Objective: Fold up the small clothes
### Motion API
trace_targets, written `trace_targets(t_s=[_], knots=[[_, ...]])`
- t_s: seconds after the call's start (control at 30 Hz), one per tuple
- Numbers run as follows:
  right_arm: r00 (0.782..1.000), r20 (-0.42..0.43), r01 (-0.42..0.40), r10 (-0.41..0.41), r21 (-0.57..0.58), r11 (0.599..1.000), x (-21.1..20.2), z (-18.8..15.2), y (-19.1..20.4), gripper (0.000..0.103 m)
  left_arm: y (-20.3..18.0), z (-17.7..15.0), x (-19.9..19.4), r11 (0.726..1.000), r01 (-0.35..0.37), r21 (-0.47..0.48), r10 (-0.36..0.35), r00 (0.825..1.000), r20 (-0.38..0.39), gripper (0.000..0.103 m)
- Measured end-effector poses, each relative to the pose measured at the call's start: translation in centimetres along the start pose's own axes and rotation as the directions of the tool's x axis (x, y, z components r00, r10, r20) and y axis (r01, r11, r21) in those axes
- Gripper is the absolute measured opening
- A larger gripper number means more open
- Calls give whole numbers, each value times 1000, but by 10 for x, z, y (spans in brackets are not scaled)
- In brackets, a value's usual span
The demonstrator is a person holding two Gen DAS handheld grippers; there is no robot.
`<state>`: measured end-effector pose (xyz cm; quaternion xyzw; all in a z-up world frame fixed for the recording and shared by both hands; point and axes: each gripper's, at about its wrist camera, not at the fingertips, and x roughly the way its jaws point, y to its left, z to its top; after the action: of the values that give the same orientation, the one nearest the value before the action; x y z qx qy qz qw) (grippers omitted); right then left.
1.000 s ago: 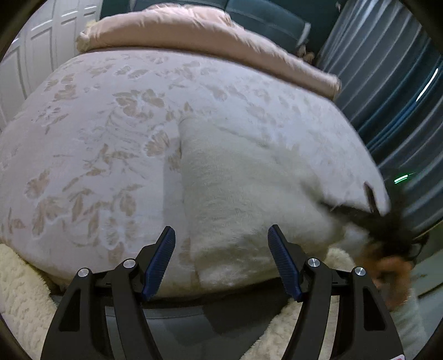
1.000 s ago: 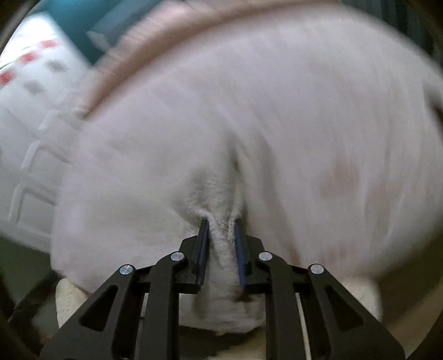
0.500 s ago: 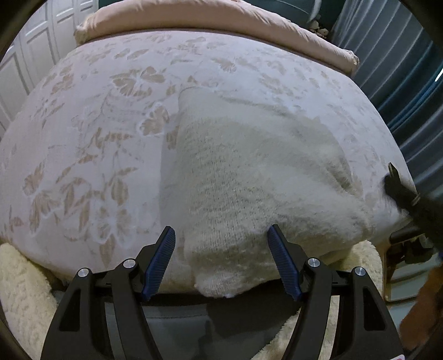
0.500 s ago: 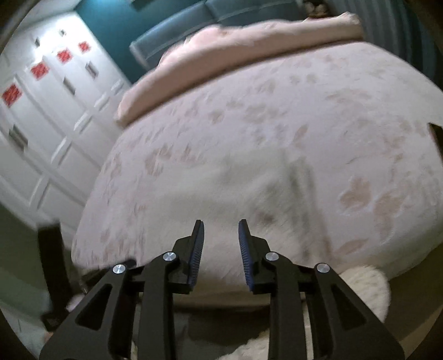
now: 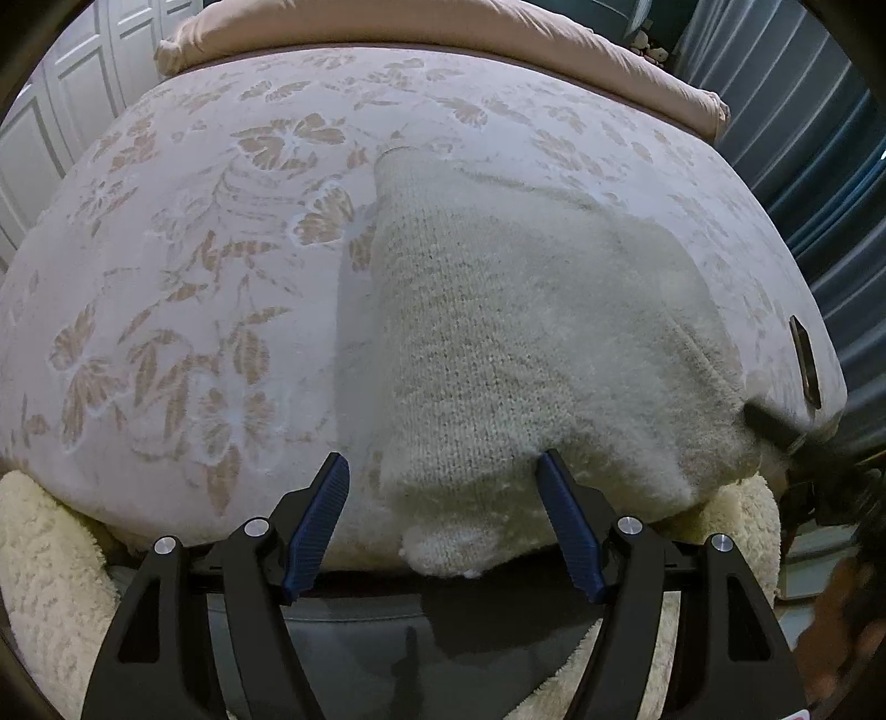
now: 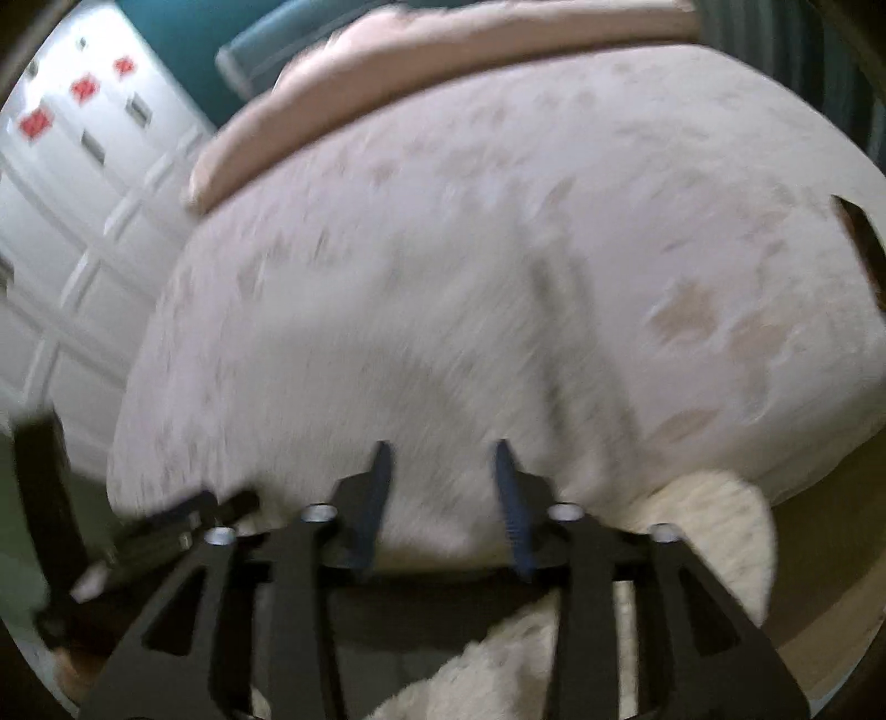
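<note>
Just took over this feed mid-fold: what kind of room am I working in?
Most likely a bedroom: the knit garment lies on a bed with a floral bedspread, a folded pink quilt at its far end and curtains beside.

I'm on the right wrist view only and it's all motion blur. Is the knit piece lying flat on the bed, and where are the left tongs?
Observer: The left wrist view is sharp. The cream knit garment lies on the floral bedspread, with its near edge hanging over the bed's front edge.
Operator: And the left tongs?
Observer: The left tongs are wide open, holding nothing, with the garment's hanging edge between the two fingers.
Operator: Do my tongs show there?
Observer: Yes, blurred, at the garment's right corner. The right tongs are open in your own view.
Operator: Anything else on the bed?
Observer: A pink folded quilt lies along the far edge.
</note>
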<state>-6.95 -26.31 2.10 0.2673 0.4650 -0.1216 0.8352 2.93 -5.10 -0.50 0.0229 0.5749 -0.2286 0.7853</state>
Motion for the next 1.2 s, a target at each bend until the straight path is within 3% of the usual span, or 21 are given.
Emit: trace_targets(t_s=[0.13, 0.23, 0.4, 0.47, 0.53, 0.6, 0.67, 0.7, 0.73, 0.77, 0.8, 0.83, 0.87, 0.9, 0.97, 1.03, 1.07, 1.1, 1.13, 1.2], knots=[[1000, 10, 12, -13, 115, 993, 7, 18, -35, 51, 3, 1, -3, 1000, 16, -21, -16, 1000, 8, 68], [999, -22, -29, 33, 183, 983, 23, 24, -54, 51, 4, 4, -9, 999, 33, -33, -32, 999, 27, 68], [988, -116, -73, 99, 212, 974, 61, 20, -57, 55, 6, 5, -20, 999, 21, -28, -20, 998, 54, 68], [988, -131, -56, 86, 213, 975, 67, 17, -53, 55, 8, 4, -21, 999, 16, -31, -15, 998, 55, 68], [990, -127, -38, 62, 180, 983, 66, 18, -45, 47, 10, 4, -22, 999, 10, -39, -8, 998, 55, 68], [991, -129, -26, 42, 124, 992, 61, 22, -31, 23, 17, 5, -25, 998, 3, -59, 1, 998, 65, 68], [998, -70, 5, -4, 2, 1000, 37, 33, 2, 18, 27, 9, -32, 996, -1, -95, 9, 996, 86, 68], [999, -18, -38, 38, -41, 998, 19, 37, 17, 17, 32, 10, -36, 994, 2, -109, 8, 995, 95, 68], [992, 51, -108, 112, -78, 991, -6, 41, 32, 17, 36, 11, -41, 992, 7, -125, 6, 994, 108, 68], [961, 120, -238, 250, -107, 965, -41, 48, 47, 17, 40, 13, -47, 990, 12, -138, 5, 993, 119, 68], [929, 147, -323, 338, -118, 939, -60, 51, 53, 17, 43, 15, -54, 988, 20, -151, 0, 991, 137, 68], [898, 175, -386, 404, -131, 913, -76, 52, 55, 17, 46, 17, -59, 988, 28, -155, -5, 989, 150, 68], [883, 207, -400, 421, -137, 906, -85, 52, 54, 17, 47, 18, -63, 987, 34, -155, -8, 987, 161, 68], [896, 234, -360, 377, -113, 926, -84, 51, 43, 17, 46, 20, -66, 987, 40, -154, -14, 986, 168, 68], [960, 176, -217, 217, -18, 976, -44, 45, 7, 17, 42, 22, -64, 989, 52, -141, -29, 986, 163, 68], [998, 17, -69, 68, 63, 996, 16, 33, -33, 17, 35, 23, -56, 990, 56, -130, -37, 989, 142, 68], [994, -107, 28, -15, 120, 992, 55, 18, -58, 17, 30, 23, -50, 990, 66, -121, -51, 991, 121, 68], [993, -122, 22, -3, 160, 987, 63, 10, -67, 17, 25, 23, -45, 991, 71, -116, -59, 993, 106, 68], [995, -88, -35, 53, 201, 979, 56, 6, -69, 17, 20, 22, -41, 991, 79, -110, -68, 993, 95, 68], [996, -25, -78, 84, 186, 979, 32, 11, -58, 17, 8, 22, -34, 994, 76, -79, -70, 994, 78, 68]])
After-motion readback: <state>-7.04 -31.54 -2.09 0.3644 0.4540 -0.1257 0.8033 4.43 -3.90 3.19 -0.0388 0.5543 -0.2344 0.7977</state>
